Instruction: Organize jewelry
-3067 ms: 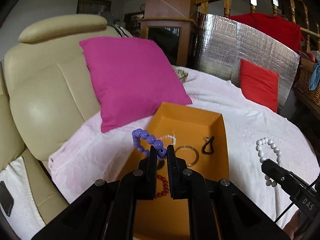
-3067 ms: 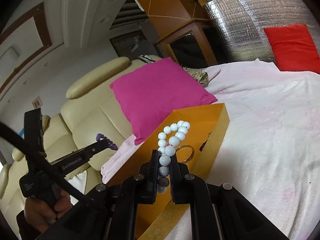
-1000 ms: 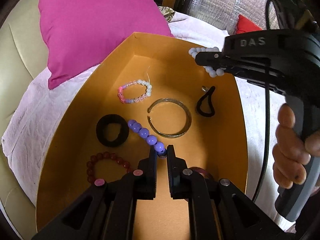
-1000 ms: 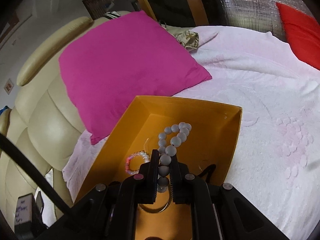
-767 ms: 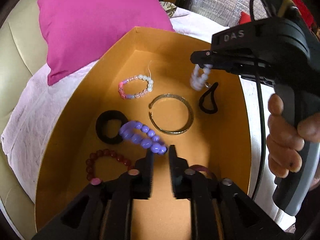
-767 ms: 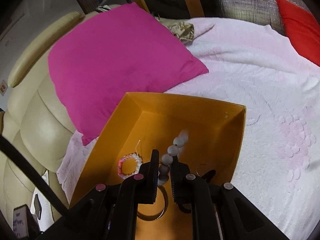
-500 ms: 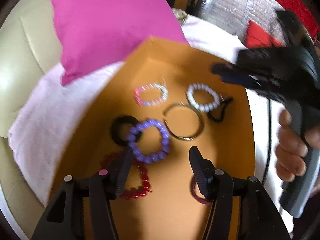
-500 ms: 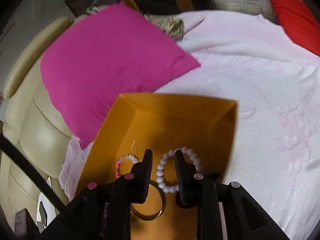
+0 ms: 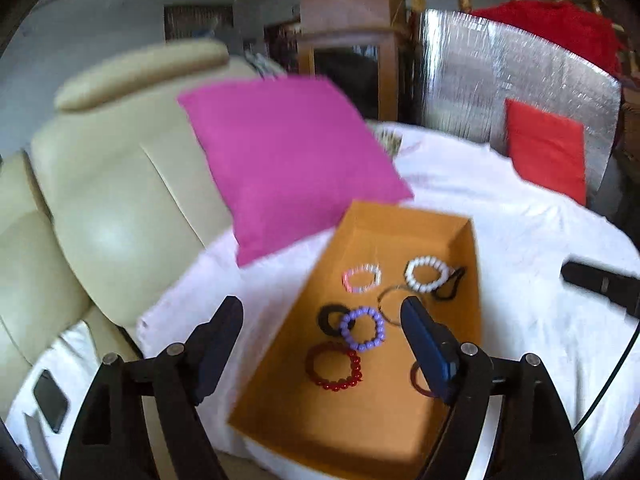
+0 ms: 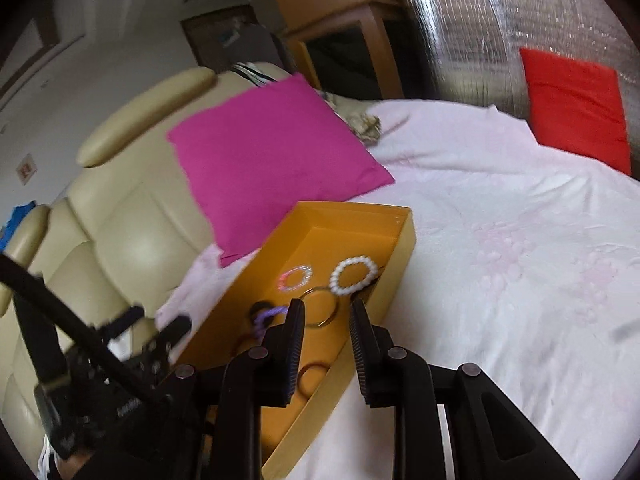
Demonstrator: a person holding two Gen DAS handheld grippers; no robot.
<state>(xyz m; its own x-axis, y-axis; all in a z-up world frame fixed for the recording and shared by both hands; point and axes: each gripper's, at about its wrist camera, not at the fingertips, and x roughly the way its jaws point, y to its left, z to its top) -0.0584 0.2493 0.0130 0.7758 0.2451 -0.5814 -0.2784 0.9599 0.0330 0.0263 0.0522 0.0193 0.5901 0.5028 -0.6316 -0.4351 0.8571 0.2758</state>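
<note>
Left wrist view shows me the orange box [image 9: 472,280] on the bed [image 9: 540,248], with the purple bracelet [image 9: 362,328] near its middle and the white bracelet [image 9: 426,274] toward its far right corner, both lying loose, I judge, because they are meant to be gathered there. My left gripper [image 9: 320,328] has its jaws wide and opening, holding nothing. My right gripper [image 10: 326,320] has narrower jaws, also opening, empty above the box.

Purple bracelet [image 9: 362,328] in orange box [image 9: 474,280]; left gripper [image 9: 320,320] empty, opening
</note>
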